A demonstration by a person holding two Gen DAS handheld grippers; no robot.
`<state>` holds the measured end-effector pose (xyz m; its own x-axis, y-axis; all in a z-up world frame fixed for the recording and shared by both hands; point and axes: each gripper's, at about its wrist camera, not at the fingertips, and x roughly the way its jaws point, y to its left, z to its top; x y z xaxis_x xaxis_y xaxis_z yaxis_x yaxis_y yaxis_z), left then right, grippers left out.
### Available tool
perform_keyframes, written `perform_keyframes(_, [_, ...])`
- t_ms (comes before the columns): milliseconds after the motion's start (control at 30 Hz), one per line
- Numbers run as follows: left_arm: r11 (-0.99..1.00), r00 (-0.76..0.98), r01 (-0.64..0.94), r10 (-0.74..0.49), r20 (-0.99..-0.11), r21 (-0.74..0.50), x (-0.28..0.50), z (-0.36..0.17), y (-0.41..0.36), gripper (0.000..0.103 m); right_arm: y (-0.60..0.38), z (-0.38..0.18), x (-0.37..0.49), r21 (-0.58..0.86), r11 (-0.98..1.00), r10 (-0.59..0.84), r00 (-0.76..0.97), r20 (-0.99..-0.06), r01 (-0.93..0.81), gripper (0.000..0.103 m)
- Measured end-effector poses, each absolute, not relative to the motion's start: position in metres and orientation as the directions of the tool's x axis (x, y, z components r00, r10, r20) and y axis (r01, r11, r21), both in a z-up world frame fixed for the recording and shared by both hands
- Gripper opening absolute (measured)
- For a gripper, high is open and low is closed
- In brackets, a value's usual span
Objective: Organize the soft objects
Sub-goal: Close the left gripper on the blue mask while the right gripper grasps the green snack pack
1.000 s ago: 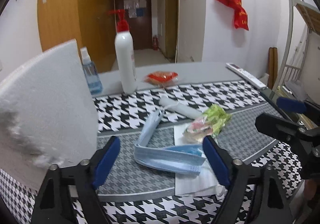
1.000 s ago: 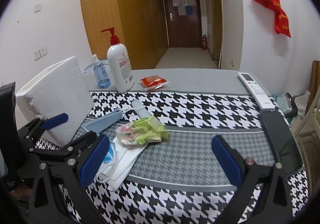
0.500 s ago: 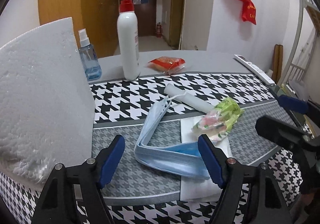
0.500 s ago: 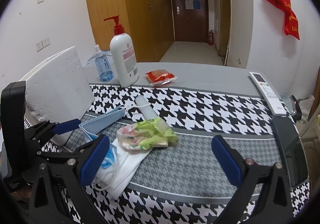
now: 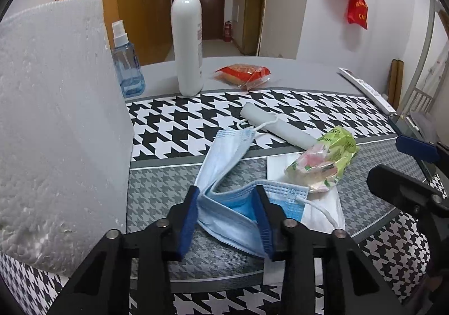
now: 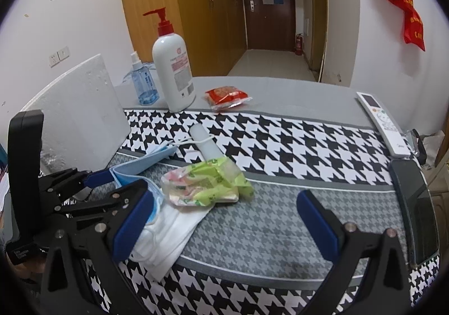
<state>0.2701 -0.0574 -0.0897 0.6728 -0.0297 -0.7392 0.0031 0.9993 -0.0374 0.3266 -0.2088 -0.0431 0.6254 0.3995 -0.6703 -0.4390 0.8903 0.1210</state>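
A light blue face mask (image 5: 224,155) lies folded in a V on the grey houndstooth mat. My left gripper (image 5: 226,191) is closing on its near fold, both blue pads against the bunched cloth; from the right wrist view the left gripper (image 6: 123,178) sits low at the left on the mask (image 6: 140,163). A white mask (image 5: 320,211) lies beneath, with a green tissue packet (image 5: 325,160) on its far end. My right gripper (image 6: 226,197) stands open above the mat, just right of the packet (image 6: 204,183), nothing between its fingers.
A white foam block (image 5: 56,118) stands at the left. Behind are a pump bottle (image 5: 186,42), a blue spray bottle (image 5: 126,68), a red snack packet (image 5: 242,73) and a white tube (image 5: 280,127). A remote (image 6: 381,121) and a dark slab (image 6: 421,202) lie at the right edge.
My left gripper has come down and forward onto the blue mask, and its jaws have narrowed from wide apart to pinching the fold. The right gripper has edged forward, still open.
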Motion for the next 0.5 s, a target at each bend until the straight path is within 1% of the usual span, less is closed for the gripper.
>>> perform_keyframes(100, [0.999, 0.676, 0.004, -0.032, -0.736, -0.04, 0.268, -0.09, -0.056, 0.035, -0.206, -0.048, 0.33, 0.124, 0.888, 0.4, 0.613, -0.682, -0.442, 0.103])
perform_keyframes(233, [0.999, 0.682, 0.008, -0.037, -0.731, -0.043, 0.266, -0.09, -0.055, 0.028, -0.204, -0.053, 0.336, 0.155, 0.883, 0.418, 0.592, -0.689, -0.444, 0.103])
perform_keyframes(500, [0.996, 0.683, 0.022, -0.075, -0.727, -0.083, 0.264, -0.09, -0.051, 0.025, -0.196, -0.058, 0.346, 0.179, 0.871, 0.439, 0.56, -0.703, -0.458, 0.103])
